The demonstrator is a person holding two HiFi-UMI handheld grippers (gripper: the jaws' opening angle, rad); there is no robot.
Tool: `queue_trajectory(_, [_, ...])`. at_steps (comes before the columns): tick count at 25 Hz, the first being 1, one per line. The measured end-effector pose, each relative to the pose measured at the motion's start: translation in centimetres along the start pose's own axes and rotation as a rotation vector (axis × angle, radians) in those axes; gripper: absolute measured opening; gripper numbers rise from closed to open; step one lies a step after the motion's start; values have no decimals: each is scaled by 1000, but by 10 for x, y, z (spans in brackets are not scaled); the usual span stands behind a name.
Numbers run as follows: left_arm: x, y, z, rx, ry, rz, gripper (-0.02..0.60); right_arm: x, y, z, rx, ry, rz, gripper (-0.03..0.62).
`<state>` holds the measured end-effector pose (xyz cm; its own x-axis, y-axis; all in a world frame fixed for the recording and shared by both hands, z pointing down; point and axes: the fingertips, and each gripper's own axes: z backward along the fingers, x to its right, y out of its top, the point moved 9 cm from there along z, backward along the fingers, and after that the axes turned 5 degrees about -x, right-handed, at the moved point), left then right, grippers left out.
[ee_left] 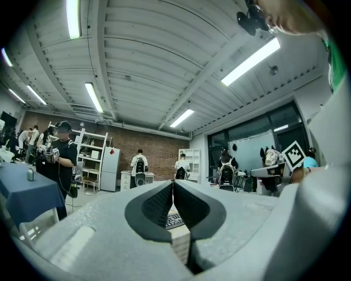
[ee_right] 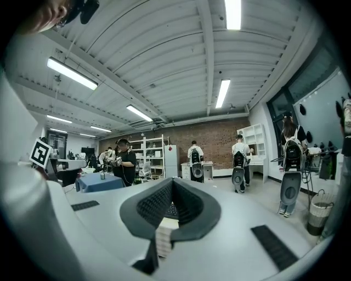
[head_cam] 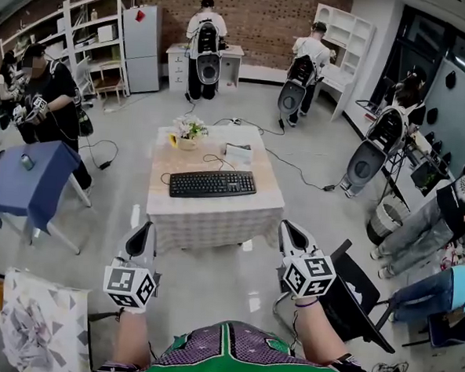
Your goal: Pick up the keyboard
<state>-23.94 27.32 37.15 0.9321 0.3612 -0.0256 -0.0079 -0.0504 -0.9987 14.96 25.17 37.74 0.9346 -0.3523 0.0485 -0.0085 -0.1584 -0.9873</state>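
**Floor open up to the table's edge**

Bare floor (head_cam: 211,286) lies between you and the table (head_cam: 215,219). The keyboard (head_cam: 213,183) sits near its front edge. Your left gripper (head_cam: 142,231) and right gripper (head_cam: 292,229) hang short of that edge, fingers pressed together, empty. A black chair (head_cam: 355,295) stands just beside your right.

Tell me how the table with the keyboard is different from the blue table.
The square table with the pale checked cloth is beige; the table with the dark cloth is blue. The pale table stands in the middle, straight ahead; the blue table stands off to the left. The pale table carries a black keyboard and a pot of flowers; the blue table carries a small dark container. Both are covered with cloths.
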Motion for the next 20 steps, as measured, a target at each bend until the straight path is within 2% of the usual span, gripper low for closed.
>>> queue_trajectory(9, [-18,-17,5,-20,-15,37,18,-21,-2,-14,-19,8,9,2])
queue_trajectory(20, [-31,-30,-41,-58,2,57,18,11,-11,-66,-43,20,-14,2])
